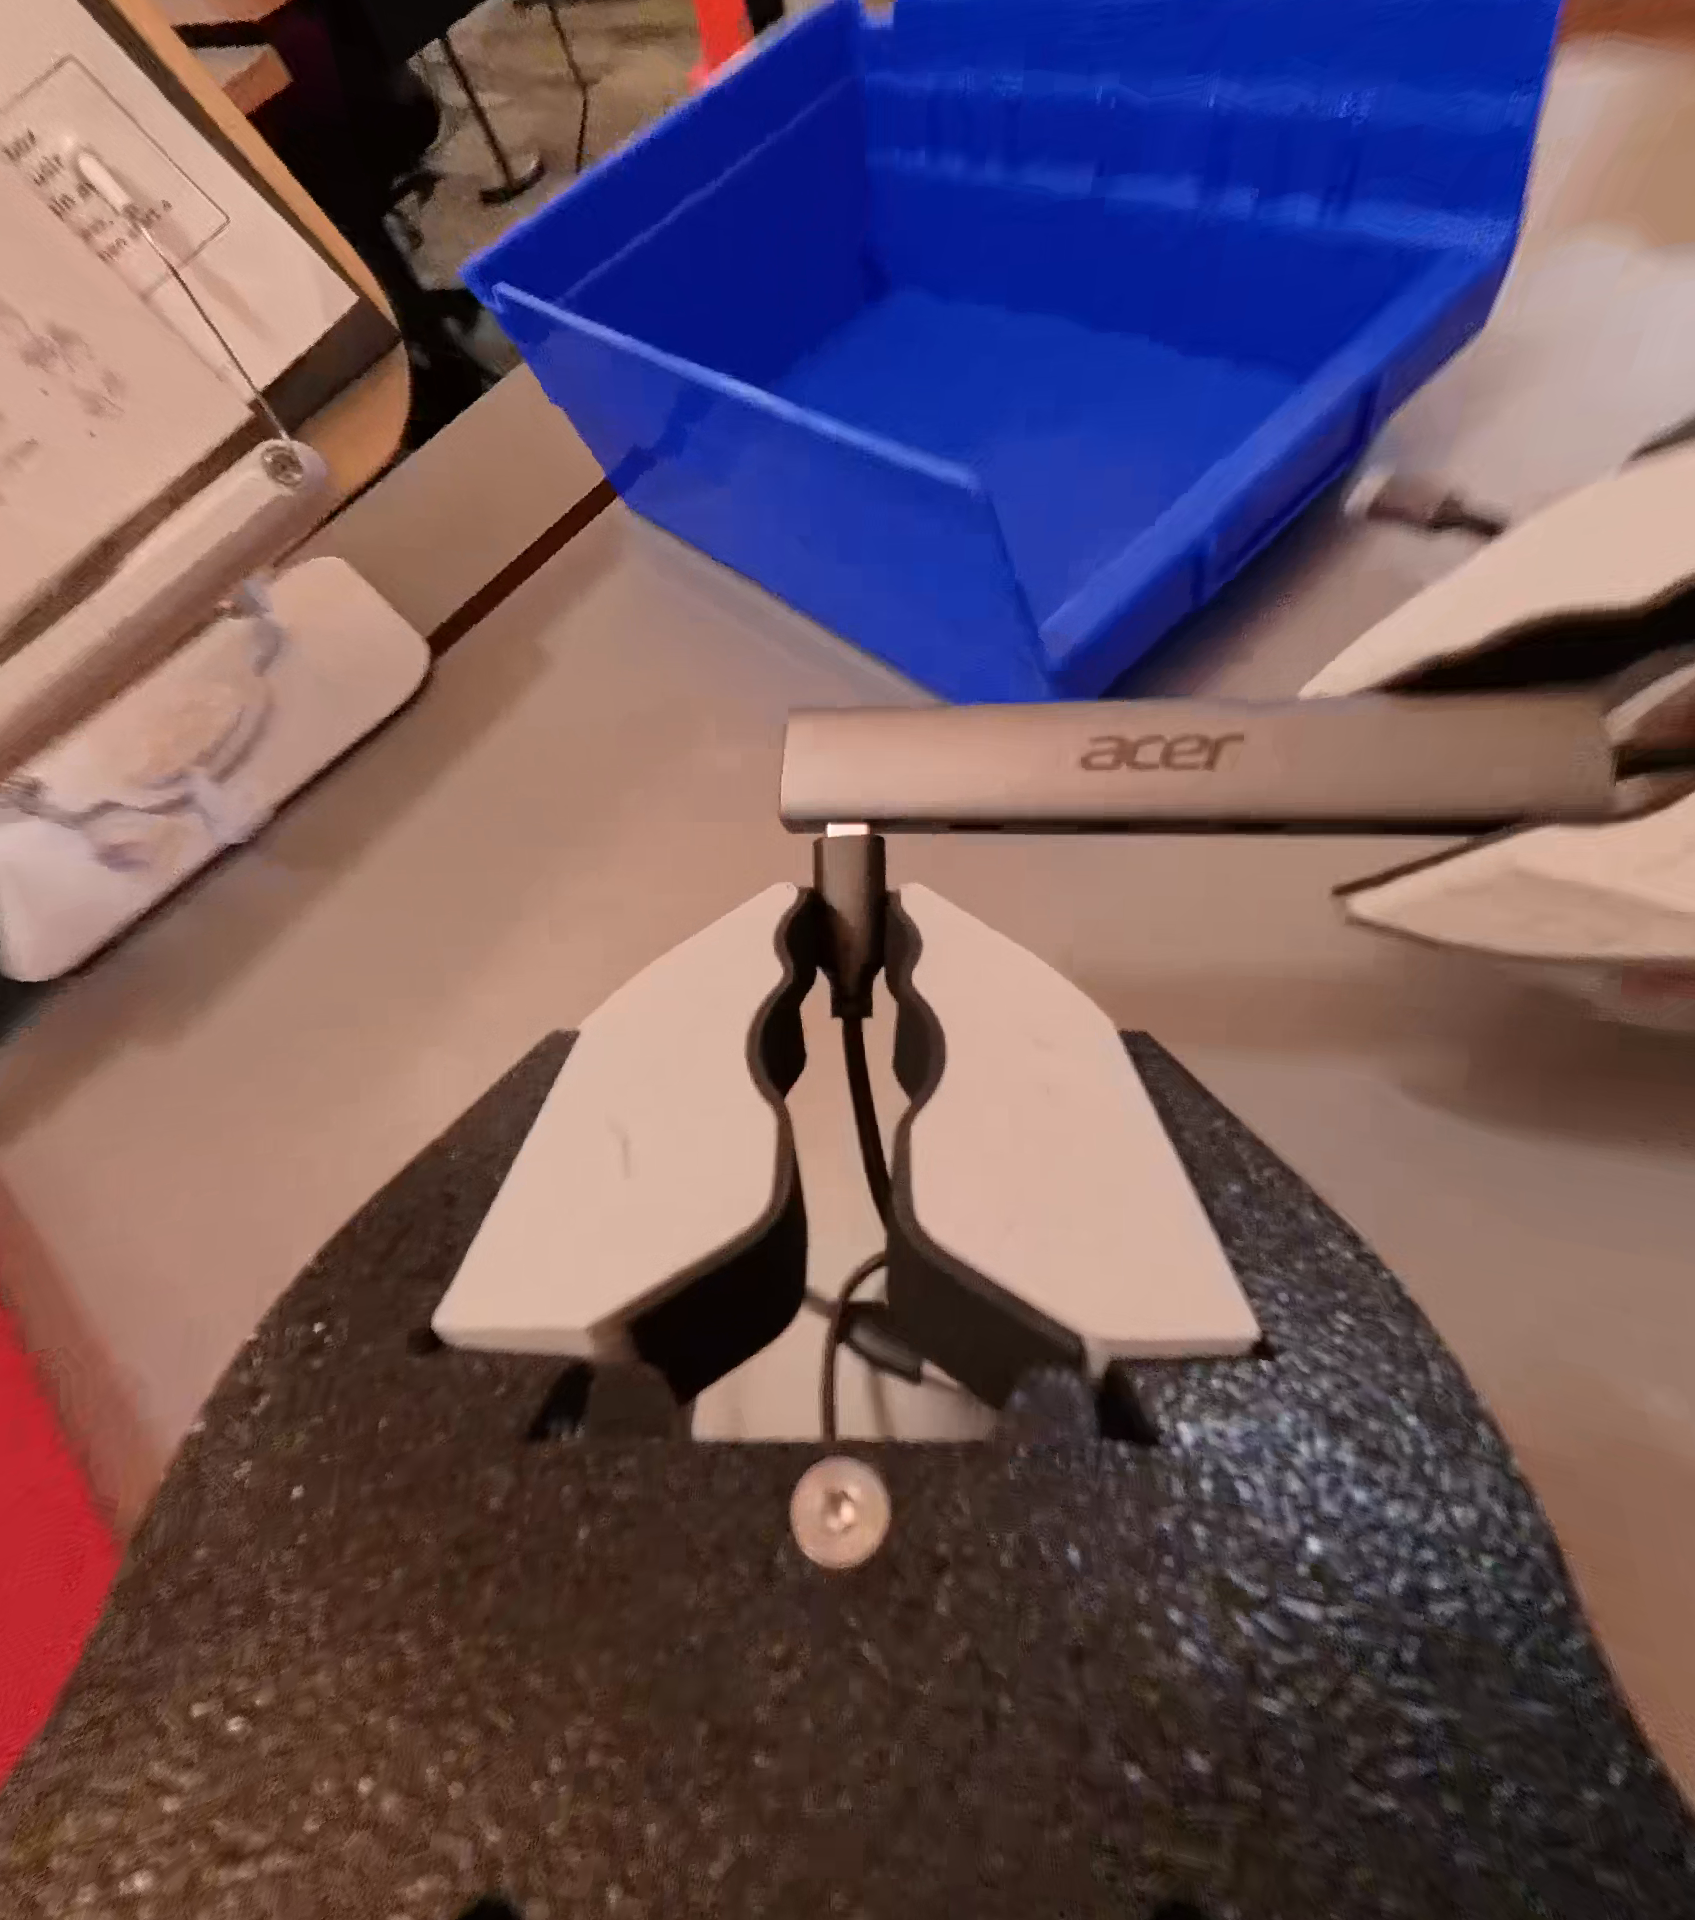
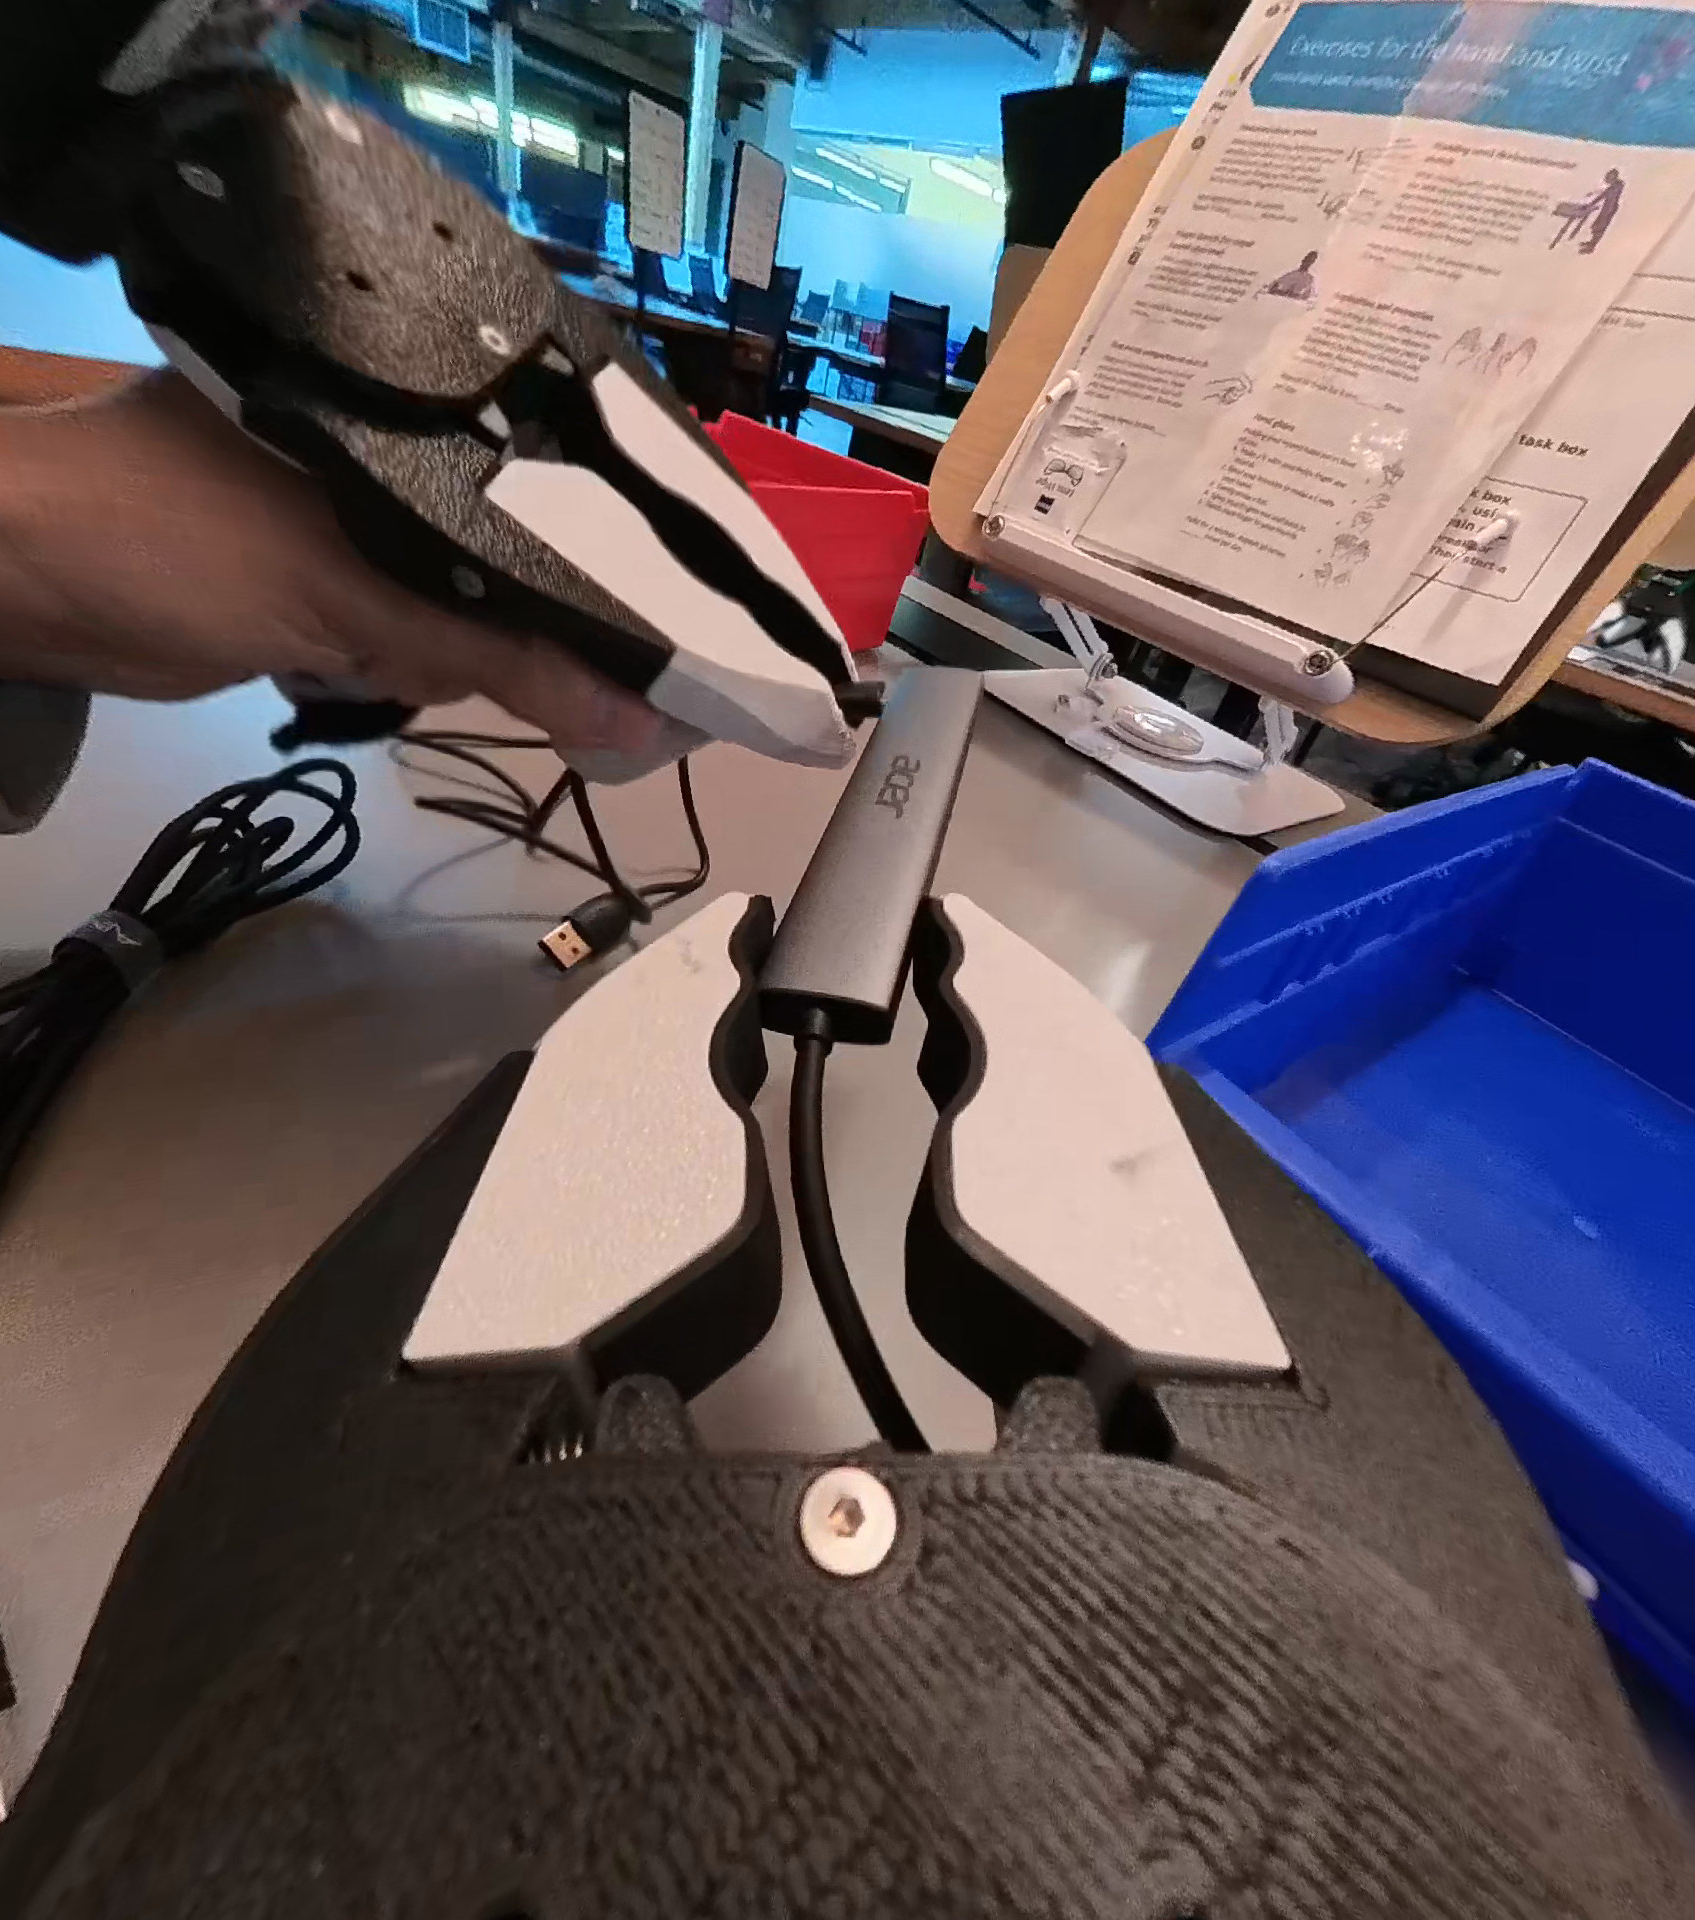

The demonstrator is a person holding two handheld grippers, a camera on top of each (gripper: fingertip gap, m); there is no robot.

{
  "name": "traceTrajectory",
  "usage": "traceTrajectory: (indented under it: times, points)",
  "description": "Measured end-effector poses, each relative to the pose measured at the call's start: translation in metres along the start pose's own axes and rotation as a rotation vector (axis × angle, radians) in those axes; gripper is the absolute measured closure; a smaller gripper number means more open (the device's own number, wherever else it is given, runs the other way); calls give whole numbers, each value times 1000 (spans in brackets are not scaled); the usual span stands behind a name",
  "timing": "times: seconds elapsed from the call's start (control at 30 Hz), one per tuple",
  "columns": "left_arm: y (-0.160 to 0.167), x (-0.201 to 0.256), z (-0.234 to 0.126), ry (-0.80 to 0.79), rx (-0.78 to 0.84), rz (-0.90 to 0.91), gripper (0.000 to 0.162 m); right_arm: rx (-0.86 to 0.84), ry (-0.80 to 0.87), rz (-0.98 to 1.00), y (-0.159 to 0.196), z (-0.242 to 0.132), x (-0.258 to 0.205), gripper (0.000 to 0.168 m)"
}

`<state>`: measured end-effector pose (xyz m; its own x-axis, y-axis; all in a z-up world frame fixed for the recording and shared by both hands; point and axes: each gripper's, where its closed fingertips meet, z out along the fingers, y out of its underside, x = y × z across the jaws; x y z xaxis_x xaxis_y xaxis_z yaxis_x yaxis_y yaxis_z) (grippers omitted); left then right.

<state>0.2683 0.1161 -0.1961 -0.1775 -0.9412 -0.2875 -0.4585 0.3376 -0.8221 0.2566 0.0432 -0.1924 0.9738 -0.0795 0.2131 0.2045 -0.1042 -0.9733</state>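
The left gripper (image 1: 848,914) is pinched on a small black cable plug (image 1: 851,904) whose metal tip sits in a port on the side of a slim grey hub (image 1: 1186,767), near that hub's left end; the plug's thin black cable (image 1: 864,1132) trails back between the grey fingers (image 1: 687,1101) toward the camera. The right gripper (image 2: 838,961) is clamped on the opposite end of the same hub (image 2: 884,821), the end where its own thicker black lead (image 2: 822,1195) leaves the housing and runs back between the fingers (image 2: 614,1143). The hub is thus held off the grey table (image 1: 323,987) between the two tools, just in front of the open blue bin (image 1: 1082,343). It looks to be a rigid metal-cased bar, light and smooth, so it could slip or twist under a narrow pinch; a grip across its flat faces near one end, as the right tool has it, seems the surest hold, while the plug is best taken by its moulded shell and not by the limp cable. In the right wrist view a person's hand (image 2: 199,582) works the left gripper, and on the table beyond lie a loose cable with a flat plug (image 2: 578,935) and a bundled black cable (image 2: 126,935) to the left. A red bin (image 2: 822,520) stands farther off, and a document stand (image 2: 1342,343) holding a printed sheet rises at the far right.
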Motion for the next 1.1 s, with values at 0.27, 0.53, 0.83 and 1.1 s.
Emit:
traceTrajectory:
  times: [0.27,0.53,0.83,1.1]
  points:
    - [-1,-2,1,-2,5,-64,150,-7,18,33,1,2,6,142]
    - [-3,8,-5,111,-21,-278,150,85,107,22,-10,-2,18,141]
    - [-16,17,-3,143,26,-263,150,172,113,34,-20,-5,16,140]
    - [-12,17,1,121,46,-322,150,170,107,121,-19,-5,20,143]
